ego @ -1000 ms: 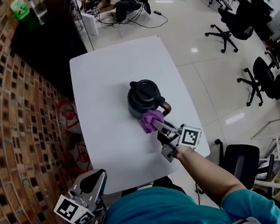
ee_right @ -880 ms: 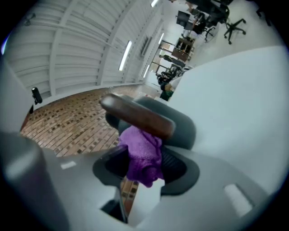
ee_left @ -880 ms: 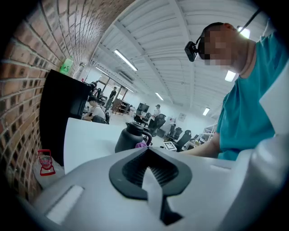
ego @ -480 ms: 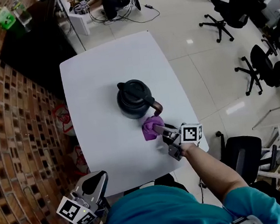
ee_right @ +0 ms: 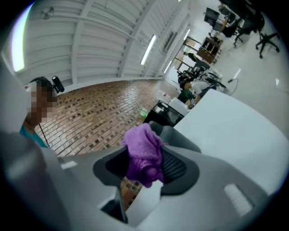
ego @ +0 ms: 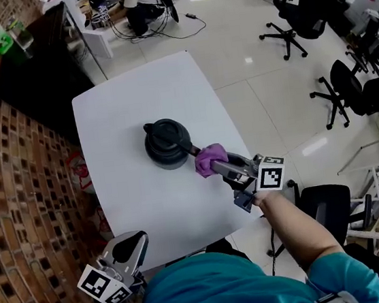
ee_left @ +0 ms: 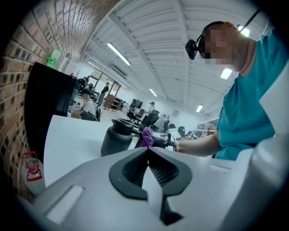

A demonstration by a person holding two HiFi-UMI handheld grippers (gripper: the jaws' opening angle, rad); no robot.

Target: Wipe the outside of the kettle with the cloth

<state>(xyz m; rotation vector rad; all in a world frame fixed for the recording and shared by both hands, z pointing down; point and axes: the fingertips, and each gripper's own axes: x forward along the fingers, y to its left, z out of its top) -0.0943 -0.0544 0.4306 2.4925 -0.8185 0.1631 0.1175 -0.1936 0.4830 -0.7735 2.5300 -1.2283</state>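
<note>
Wiping looked barely begun: the right gripper (ego: 217,166) clenched the cloth (ego: 210,158) against the kettle's (ego: 164,143) handle, mid-desk (ego: 121,101). The left gripper (ego: 127,249) hung closed on nothing at the near left corner. Most of the body probably awaited wiping.

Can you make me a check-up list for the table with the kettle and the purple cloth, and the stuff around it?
Surface: white table, with only the kettle standing on it.
Job's things: dark kettle upright, lid on; purple cloth at its handle.
Clutter: nothing seen on the table.
Grippers: right claw shut on the cloth; left claw shut, empty, low off the table's near edge.
Cables: cables lie tangled on the floor past the table's far end.
Surroundings: brick wall, black cabinet, office chairs.
</note>
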